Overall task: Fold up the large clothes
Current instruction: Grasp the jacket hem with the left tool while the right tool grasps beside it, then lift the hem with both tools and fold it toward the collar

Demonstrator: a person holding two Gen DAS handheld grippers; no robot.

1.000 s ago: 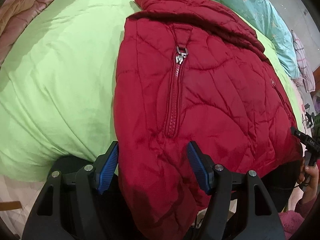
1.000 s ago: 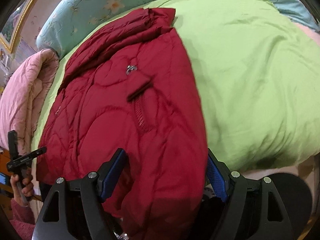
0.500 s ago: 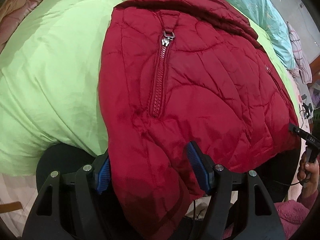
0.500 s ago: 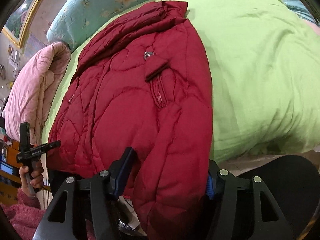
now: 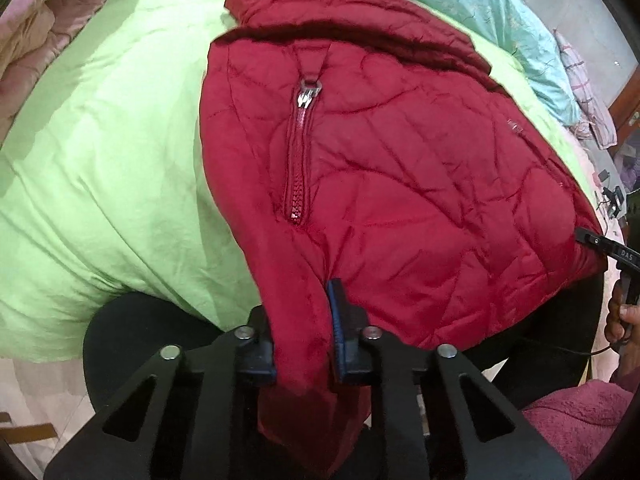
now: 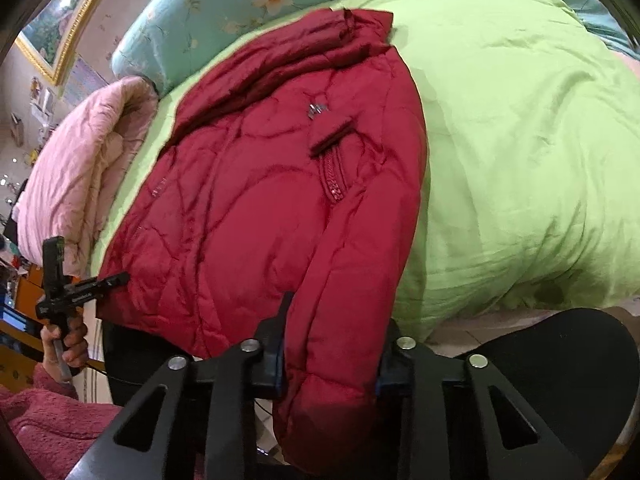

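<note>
A red quilted jacket [image 5: 400, 160] lies spread on a lime-green quilt [image 5: 100, 140], collar at the far end, a pocket zip [image 5: 300, 152] facing up. Its near hem hangs over the bed's edge. My left gripper [image 5: 300, 320] is closing, its blue pads pinching a bunched fold of that hem. In the right wrist view the same jacket [image 6: 260, 200] runs away from me, and my right gripper [image 6: 332, 348] is closing with the puffy near corner squeezed between its pads. A hand [image 6: 68, 340] grips the other tool's handle at the left.
A pink quilt [image 6: 80, 168] is piled at the bed's left side. Teal floral bedding [image 6: 240, 8] lies beyond the jacket. A plaid cloth [image 5: 584, 92] sits at the far right. A round black seat [image 6: 560, 360] stands below the bed's edge. A pink fleece sleeve [image 5: 572, 420] is near.
Both grippers' jaws have closed from wide apart onto the jacket's near hem, bunching the fabric between the pads. The hem has lifted a little.
</note>
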